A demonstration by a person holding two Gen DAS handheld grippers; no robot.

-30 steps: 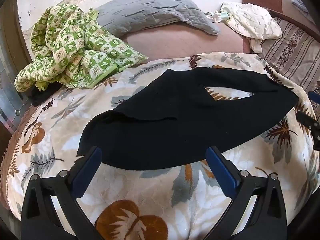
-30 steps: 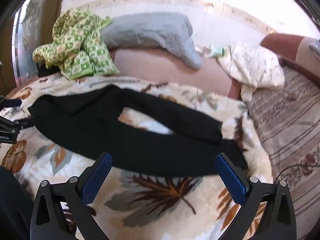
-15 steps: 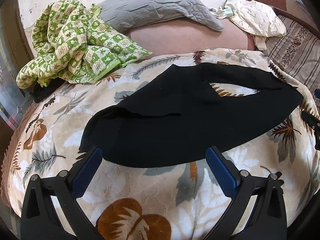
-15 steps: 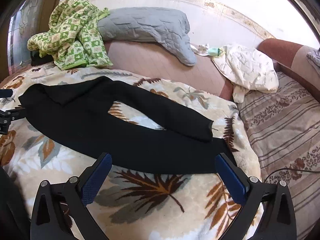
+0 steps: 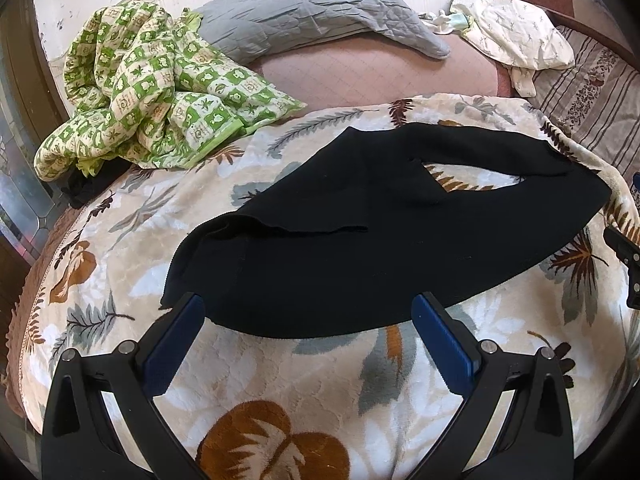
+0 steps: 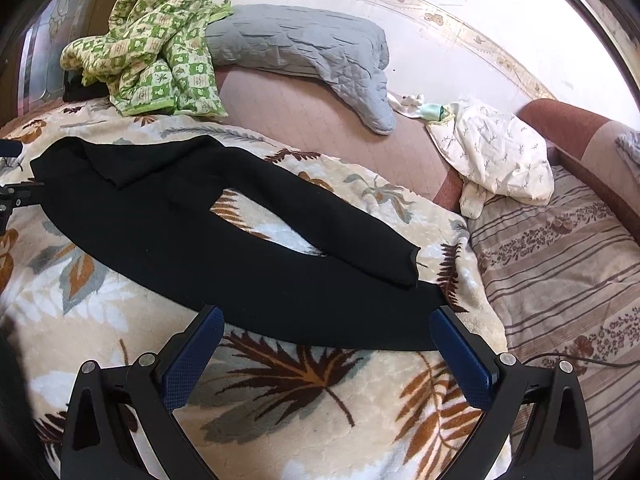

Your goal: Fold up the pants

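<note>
Left wrist view: left hand-held gripper (image 5: 308, 320) spread wide, holding nothing, just short of the black pants (image 5: 380, 236) lying flat on the leaf-print blanket (image 5: 280, 380). Right wrist view: right hand-held gripper (image 6: 326, 332) also wide and unloaded, near the pants' leg end (image 6: 280, 272); green quilt (image 6: 156, 44) beyond.

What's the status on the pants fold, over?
Left gripper open, empty, at the waist end. Right gripper open, empty, near the cuffs. Black pants lying spread on the leaf-print blanket, legs apart, not yet folded. Nothing in the way.
</note>
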